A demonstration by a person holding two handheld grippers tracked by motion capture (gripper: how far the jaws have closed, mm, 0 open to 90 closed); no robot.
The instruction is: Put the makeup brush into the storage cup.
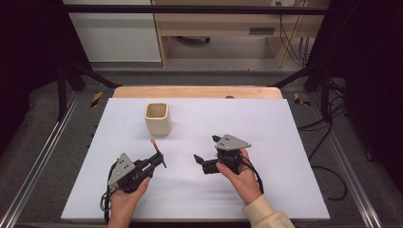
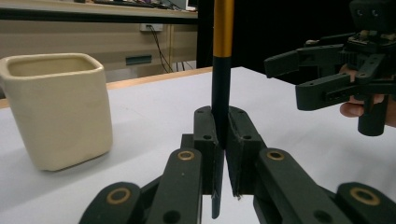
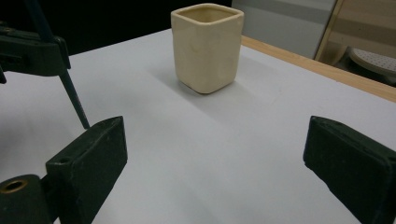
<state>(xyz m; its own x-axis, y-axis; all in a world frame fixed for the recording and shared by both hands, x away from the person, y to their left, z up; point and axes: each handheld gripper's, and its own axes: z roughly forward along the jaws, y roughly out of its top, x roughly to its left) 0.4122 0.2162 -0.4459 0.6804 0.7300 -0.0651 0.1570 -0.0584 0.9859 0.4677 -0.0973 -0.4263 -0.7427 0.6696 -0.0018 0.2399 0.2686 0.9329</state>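
Because the brush (image 2: 221, 70) is a thin, stiff rod with a dark handle and a gold ferrule, it looks very light and rigid but smooth enough to pivot or slide in a pinch. It stands nearly upright, clamped low on its handle by the left gripper (image 2: 223, 142), whose jaws are closed tight on it, with the pointed end poking out below them. A hold nearer the middle would likely resist swinging better; the bristle end should be left alone. Beyond and to the left on the white table (image 1: 285, 128) sits the cream square cup (image 1: 158, 118), well apart, likely heavier, hard and breakable. The right gripper (image 1: 207, 154) hovers near with jaws spread wide, holding nothing
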